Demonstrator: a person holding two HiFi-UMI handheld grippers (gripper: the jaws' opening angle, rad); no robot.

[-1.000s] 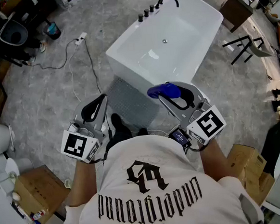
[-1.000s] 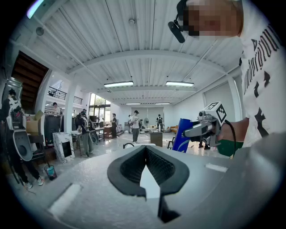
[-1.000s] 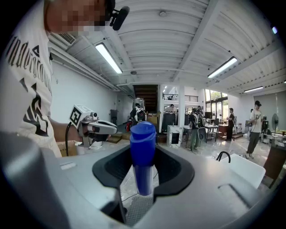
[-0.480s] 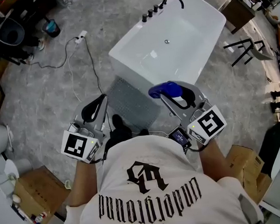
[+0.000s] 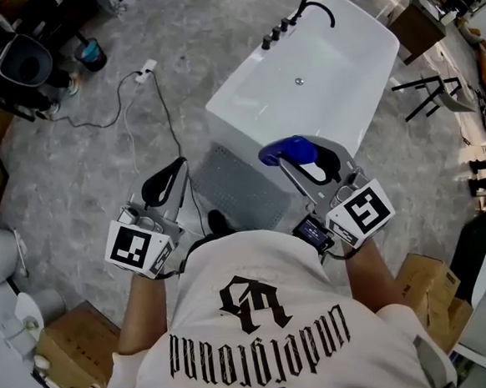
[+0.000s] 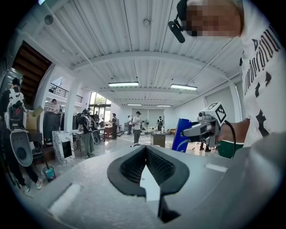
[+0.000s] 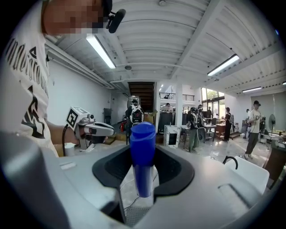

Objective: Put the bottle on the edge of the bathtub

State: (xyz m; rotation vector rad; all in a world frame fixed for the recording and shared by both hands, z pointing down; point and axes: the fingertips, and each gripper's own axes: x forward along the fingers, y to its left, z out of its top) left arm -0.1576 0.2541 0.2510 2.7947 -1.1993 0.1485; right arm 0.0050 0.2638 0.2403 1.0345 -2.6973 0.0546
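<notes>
A blue bottle (image 5: 287, 153) with a white lower body lies between the pads of my right gripper (image 5: 306, 160), which is shut on it just over the near end of the white bathtub (image 5: 333, 65). In the right gripper view the bottle (image 7: 142, 152) stands upright between the jaws, cap up, and the bathtub rim (image 7: 252, 172) lies low at the right. My left gripper (image 5: 164, 185) hangs over the floor left of the tub, shut with nothing in it; its tips meet in the left gripper view (image 6: 145, 151). That view also shows the bottle (image 6: 182, 134) at the right.
A black faucet (image 5: 319, 7) and knobs sit at the tub's far end. A grey mat (image 5: 235, 181) lies on the floor beside the tub. A power strip (image 5: 144, 69) with a cable lies to the left. Cardboard boxes (image 5: 66, 345) (image 5: 435, 287) flank the person. Several people stand far off.
Both grippers have moved together toward the bathtub, the right one still holding the bottle. The tub's near end now lies right under the bottle, and the mat has slid closer.
</notes>
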